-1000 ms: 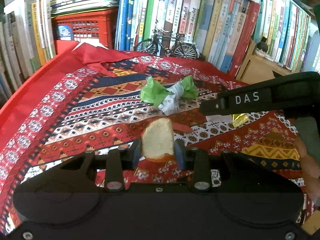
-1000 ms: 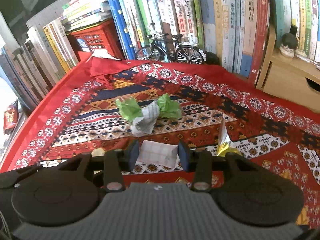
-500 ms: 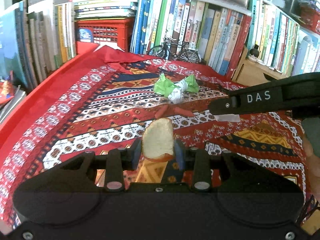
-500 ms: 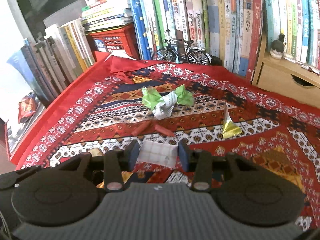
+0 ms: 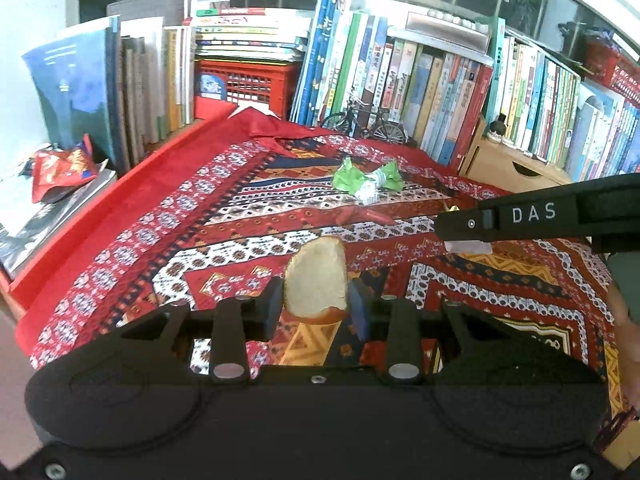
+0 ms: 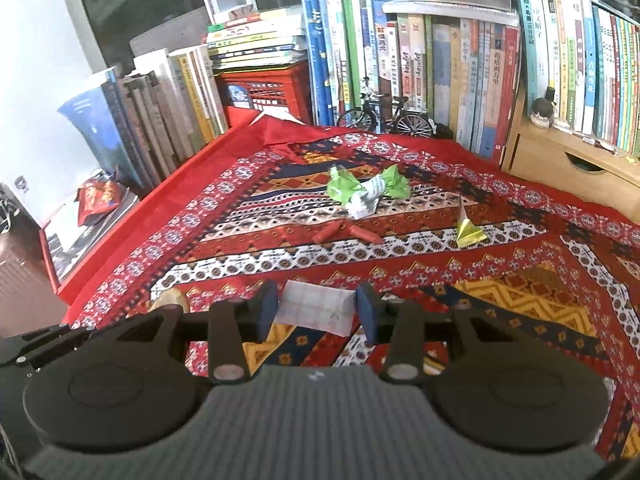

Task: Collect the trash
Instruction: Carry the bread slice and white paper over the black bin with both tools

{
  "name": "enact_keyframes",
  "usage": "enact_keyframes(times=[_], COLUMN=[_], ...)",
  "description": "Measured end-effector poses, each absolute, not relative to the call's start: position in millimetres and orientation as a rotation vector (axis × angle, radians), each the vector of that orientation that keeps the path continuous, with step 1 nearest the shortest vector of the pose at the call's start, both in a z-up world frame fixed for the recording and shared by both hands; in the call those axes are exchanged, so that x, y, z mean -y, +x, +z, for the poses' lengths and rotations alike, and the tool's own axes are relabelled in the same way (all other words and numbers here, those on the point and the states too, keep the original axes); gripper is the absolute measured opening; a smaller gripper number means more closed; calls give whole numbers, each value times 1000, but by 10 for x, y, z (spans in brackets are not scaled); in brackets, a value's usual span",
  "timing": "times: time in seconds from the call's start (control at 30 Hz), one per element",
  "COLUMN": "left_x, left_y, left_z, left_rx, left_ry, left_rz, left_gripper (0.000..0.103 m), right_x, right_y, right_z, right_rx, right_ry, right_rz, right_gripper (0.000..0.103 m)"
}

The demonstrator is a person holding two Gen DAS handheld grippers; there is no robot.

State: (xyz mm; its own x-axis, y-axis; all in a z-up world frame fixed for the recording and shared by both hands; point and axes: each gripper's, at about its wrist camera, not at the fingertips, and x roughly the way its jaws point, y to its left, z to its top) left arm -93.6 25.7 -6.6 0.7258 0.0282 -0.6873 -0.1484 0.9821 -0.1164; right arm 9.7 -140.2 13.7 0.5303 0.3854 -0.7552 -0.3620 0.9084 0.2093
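Here, left gripper (image 5: pixel 316 304) clamps a pale bread piece (image 5: pixel 317 285); right gripper (image 6: pixel 316 312) pinches a white gridded paper scrap (image 6: pixel 316 310). Only the right view shows the yellow foil wrapper (image 6: pixel 470 234).

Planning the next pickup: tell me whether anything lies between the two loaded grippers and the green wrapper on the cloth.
The red scraps lie on the cloth in front of the green wrapper, but flat. The left gripper holds bread, the right gripper a white paper; both must be emptied first.
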Motion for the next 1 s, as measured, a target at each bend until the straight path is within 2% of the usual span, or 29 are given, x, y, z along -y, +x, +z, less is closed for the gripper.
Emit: enact_keyframes(times=[0.37, 1.0], left_x=[-533, -1286], left_y=[-1556, -2598], left_z=[-102, -751], left_rx=[-771, -881], left_ry=[-192, -319], left_rz=[127, 271], left_gripper=[33, 33], right_x=[1132, 251], right_y=[-480, -1484], right_z=[177, -297], right_rx=[-909, -989], right_ry=[0, -113], right_rz=[470, 651], right_gripper=[47, 47])
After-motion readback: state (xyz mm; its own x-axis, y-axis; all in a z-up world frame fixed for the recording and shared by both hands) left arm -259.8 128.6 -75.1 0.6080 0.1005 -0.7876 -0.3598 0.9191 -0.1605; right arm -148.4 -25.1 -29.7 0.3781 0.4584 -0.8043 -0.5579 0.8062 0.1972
